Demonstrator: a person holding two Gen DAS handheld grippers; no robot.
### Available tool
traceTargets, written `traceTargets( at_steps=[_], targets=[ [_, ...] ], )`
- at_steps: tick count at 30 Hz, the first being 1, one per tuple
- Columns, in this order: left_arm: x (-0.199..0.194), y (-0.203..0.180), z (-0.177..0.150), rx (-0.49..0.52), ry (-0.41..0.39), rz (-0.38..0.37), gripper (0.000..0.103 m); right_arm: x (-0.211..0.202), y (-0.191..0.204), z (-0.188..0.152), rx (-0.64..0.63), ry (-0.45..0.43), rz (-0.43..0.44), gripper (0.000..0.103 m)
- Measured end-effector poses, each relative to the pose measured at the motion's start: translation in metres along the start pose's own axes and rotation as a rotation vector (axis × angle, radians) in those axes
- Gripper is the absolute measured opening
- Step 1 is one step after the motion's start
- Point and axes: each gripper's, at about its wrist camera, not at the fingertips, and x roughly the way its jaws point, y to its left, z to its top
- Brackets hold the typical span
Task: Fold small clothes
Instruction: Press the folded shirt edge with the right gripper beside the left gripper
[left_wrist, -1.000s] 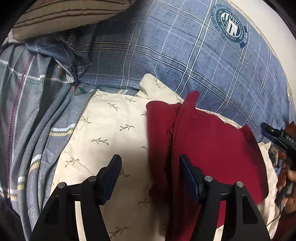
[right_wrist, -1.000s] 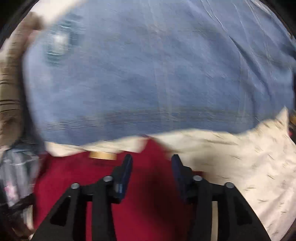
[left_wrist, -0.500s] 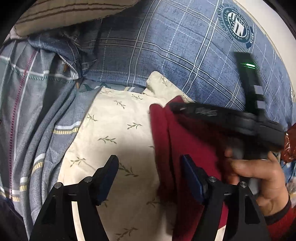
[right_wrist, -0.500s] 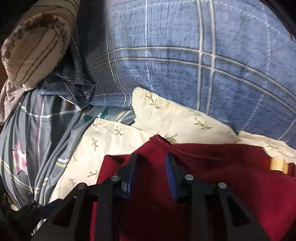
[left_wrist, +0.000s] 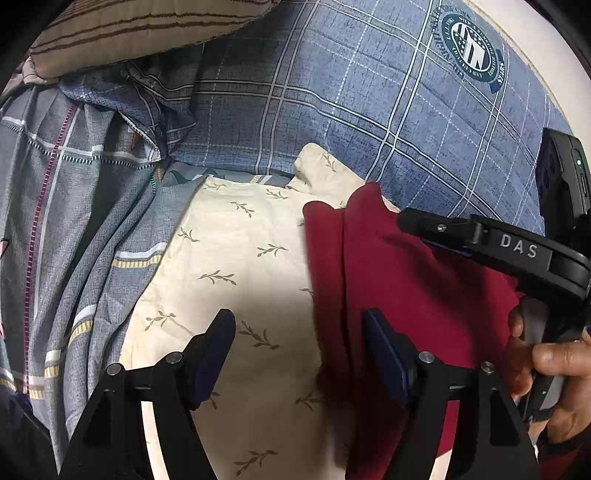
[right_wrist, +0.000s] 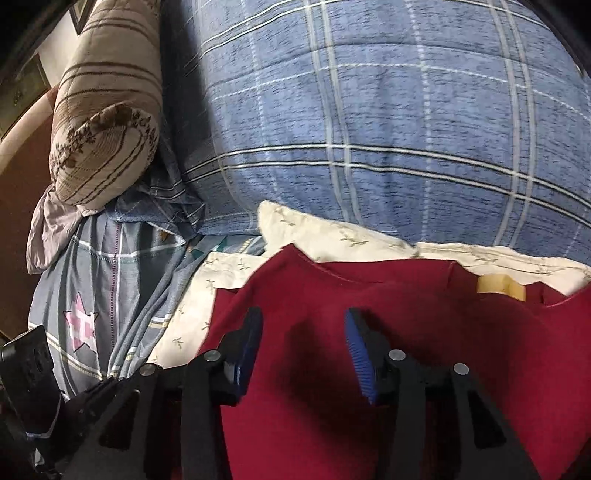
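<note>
Red garment spread over cream leaf-print cloth, folded edge running down its left side; every place below given against that garment.

Left gripper: fingers wide apart, having just spread a little further. Left pad over the cream cloth beside the garment's folded edge, right pad over the red fabric. Folded edge between the pads, pressed by neither. Nothing held.

Right gripper: fingers moderately apart after closing and then reopening just now. Both blue pads hovering over the garment's upper part, red fabric showing between them. No pinch visible; contact with the cloth not clear. Same gripper seen from the left wrist view, reaching in over the garment's upper right, gripped at the handle by a hand.

Pale tan tag near the garment's neckline, toward the right. Blue plaid bedding beyond the garment's far edge. Grey striped sheet to its left, past the cream cloth. Brown striped pillow further off at upper left.
</note>
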Motion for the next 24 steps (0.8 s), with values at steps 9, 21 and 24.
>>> traceTargets(
  at_steps=[9, 21, 24],
  targets=[
    [0.004, 0.002, 0.003, -0.009, 0.012, -0.013, 0.075, 0.033, 0.008, 0.013, 0.021, 0.013, 0.016, 0.048],
    [0.009, 0.002, 0.005, -0.014, 0.021, -0.014, 0.075, 0.062, 0.006, 0.008, 0.036, -0.021, 0.046, 0.055],
    [0.009, 0.004, 0.004, -0.022, 0.023, -0.018, 0.076, 0.064, 0.008, 0.008, 0.021, -0.018, 0.057, 0.062]
  ],
)
